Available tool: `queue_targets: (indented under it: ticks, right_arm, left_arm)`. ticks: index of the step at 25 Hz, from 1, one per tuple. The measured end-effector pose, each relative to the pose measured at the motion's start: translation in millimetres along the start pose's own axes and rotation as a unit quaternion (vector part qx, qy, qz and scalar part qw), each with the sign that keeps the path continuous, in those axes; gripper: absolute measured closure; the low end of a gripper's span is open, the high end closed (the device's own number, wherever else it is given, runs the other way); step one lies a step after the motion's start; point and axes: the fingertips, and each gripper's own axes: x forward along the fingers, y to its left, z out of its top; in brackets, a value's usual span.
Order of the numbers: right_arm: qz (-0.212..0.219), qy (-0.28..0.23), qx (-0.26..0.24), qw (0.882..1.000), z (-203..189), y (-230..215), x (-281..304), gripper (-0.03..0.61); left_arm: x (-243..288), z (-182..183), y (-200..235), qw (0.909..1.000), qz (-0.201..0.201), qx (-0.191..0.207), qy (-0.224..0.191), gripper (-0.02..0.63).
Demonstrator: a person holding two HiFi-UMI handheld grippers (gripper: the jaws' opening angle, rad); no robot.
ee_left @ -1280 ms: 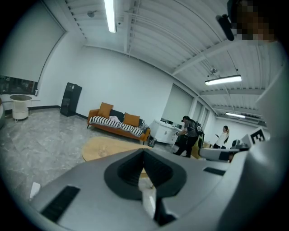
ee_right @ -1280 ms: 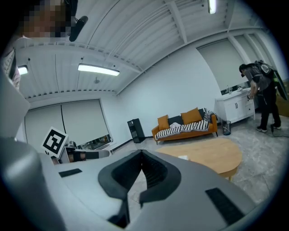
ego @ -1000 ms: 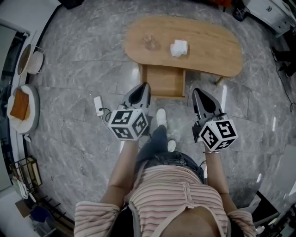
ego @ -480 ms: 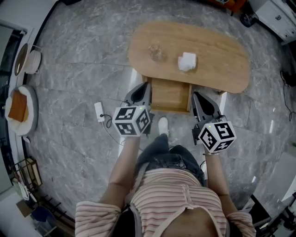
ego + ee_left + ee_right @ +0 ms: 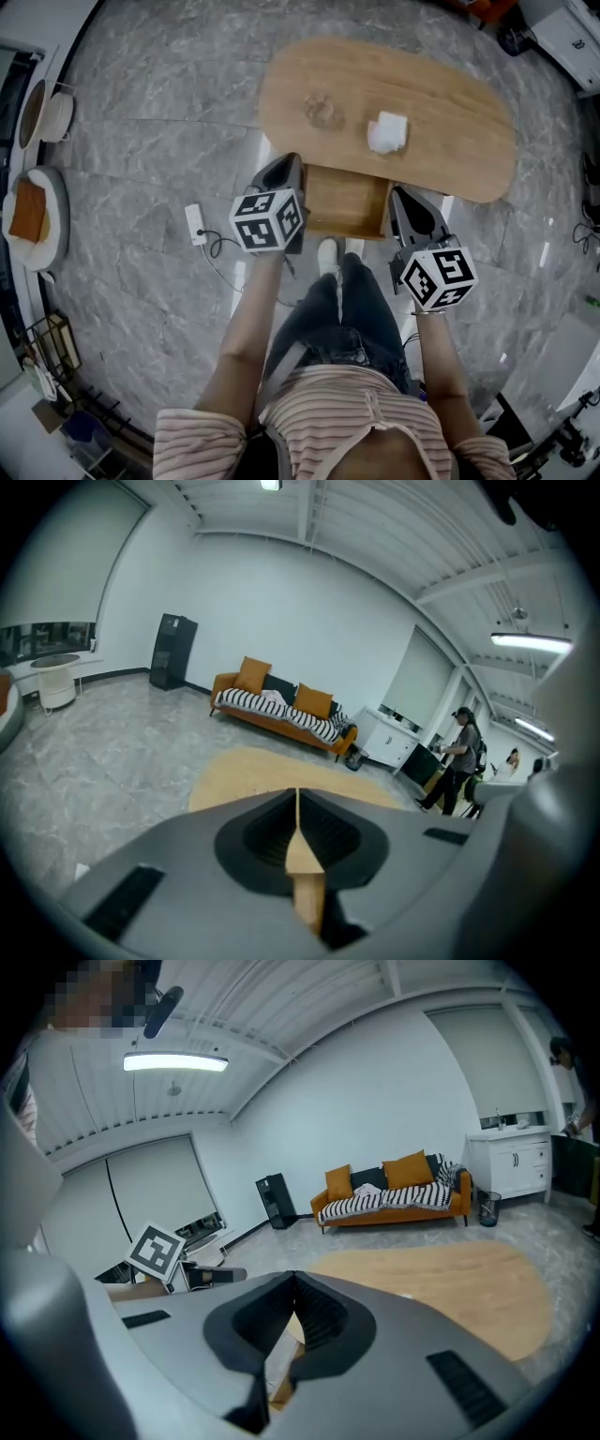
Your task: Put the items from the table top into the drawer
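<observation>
Left tongs (image 5: 284, 171) and right tongs (image 5: 406, 197) were shut, empty, by the open drawer (image 5: 345, 199); one needed opening wide before reaching the white item (image 5: 387, 132) on the counter (image 5: 459, 103).

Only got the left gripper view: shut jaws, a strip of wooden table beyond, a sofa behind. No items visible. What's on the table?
Observer: Two things lie on the table: a small clear object, glass by its look, and a crumpled white wad to its right in the head view.
Operator: Anything open to drop them into?
Observer: Yes, the drawer is pulled out under the table's near edge, and no item shows in it.
Operator: And the other hand?
Observer: The right gripper has its jaws together with nothing between them.
</observation>
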Motion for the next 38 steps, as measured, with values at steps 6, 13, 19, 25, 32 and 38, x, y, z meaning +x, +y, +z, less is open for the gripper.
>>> queue_targets:
  ticks: [6, 13, 19, 25, 32, 38]
  right_arm:
    - [0.015, 0.031, -0.009, 0.999, -10, -23, 49, 0.571]
    - [0.042, 0.067, -0.028, 0.996, -22, -52, 112, 0.571]
    - [0.055, 0.092, -0.041, 0.993, -38, -73, 160, 0.571]
    - [0.067, 0.117, -0.042, 0.990, -61, -82, 194, 0.571]
    - [0.072, 0.137, -0.038, 0.987, -83, -90, 219, 0.571]
    - [0.081, 0.142, -0.043, 0.986, -92, -89, 236, 0.571]
  left_arm:
    - [54, -15, 35, 0.9986, 0.033, -0.030, 0.029, 0.598]
    - [121, -31, 60, 0.9957, 0.053, -0.045, 0.061, 0.598]
    - [175, -43, 80, 0.9928, 0.065, -0.059, 0.081, 0.579]
    - [218, -53, 102, 0.9892, 0.076, -0.070, 0.105, 0.518]
    - [253, -64, 117, 0.9853, 0.085, -0.078, 0.126, 0.503]
    - [273, -69, 129, 0.9815, 0.099, -0.077, 0.145, 0.503]
